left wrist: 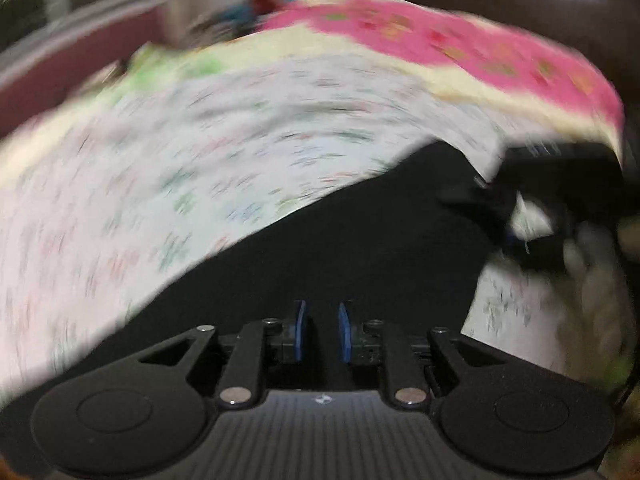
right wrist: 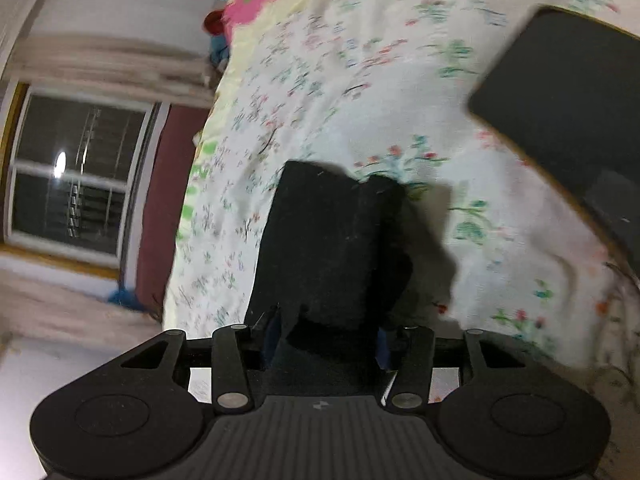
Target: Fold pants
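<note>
Both grippers: our left (left wrist: 322, 332) slack over pants (left wrist: 320, 240), right (right wrist: 324, 344) grasping them; let's align edges on bed (right wrist: 360, 80).

A white bedsheet (right wrist: 360, 80) printed with small flowers in green, red and blue covers the bed. At its far end lies a pink blanket (left wrist: 440, 40) with a pale yellow border and small coloured squares. A flat dark slab (right wrist: 560, 100), perhaps a tablet, rests on the sheet, well apart from the blanket. Beside the bed a dark red panel (right wrist: 160, 200) stands against the wall, next to a white-framed window (right wrist: 72, 176) with dark panes and a reflected light, flanked by pale curtains (right wrist: 112, 60).
</note>
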A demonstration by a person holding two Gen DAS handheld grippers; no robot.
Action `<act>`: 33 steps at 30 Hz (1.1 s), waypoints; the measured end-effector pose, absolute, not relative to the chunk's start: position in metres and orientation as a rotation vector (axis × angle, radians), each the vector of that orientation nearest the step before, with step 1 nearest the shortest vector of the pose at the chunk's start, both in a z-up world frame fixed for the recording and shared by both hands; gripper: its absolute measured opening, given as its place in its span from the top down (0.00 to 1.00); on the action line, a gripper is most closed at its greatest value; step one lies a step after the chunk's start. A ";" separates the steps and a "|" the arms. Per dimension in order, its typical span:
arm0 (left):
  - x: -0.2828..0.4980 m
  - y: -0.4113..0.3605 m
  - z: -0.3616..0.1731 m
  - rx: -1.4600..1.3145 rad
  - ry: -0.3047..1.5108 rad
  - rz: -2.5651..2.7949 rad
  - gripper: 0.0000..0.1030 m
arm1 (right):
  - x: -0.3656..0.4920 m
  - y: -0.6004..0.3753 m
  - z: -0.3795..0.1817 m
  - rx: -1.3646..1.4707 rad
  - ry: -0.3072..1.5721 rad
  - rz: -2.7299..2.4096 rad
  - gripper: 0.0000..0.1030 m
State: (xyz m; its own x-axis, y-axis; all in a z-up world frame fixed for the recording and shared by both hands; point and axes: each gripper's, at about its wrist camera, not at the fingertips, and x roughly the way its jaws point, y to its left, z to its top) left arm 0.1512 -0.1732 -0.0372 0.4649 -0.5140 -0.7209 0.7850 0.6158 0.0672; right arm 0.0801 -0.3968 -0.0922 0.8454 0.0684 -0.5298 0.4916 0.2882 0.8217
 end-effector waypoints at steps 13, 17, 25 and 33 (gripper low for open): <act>0.161 -0.138 -0.047 0.523 0.805 -0.867 0.65 | 0.080 -0.403 -0.094 1.293 0.490 -0.320 0.75; 0.164 -0.134 -0.048 0.497 0.814 -0.872 0.64 | 0.085 -0.383 -0.046 1.004 0.515 -0.276 0.97; 0.167 -0.130 -0.046 0.488 0.818 -0.875 0.61 | 0.111 -0.366 -0.023 0.878 0.521 -0.166 1.00; 0.166 -0.107 -0.043 0.465 0.807 -0.825 0.60 | 0.139 -0.308 0.007 0.711 0.583 0.097 1.00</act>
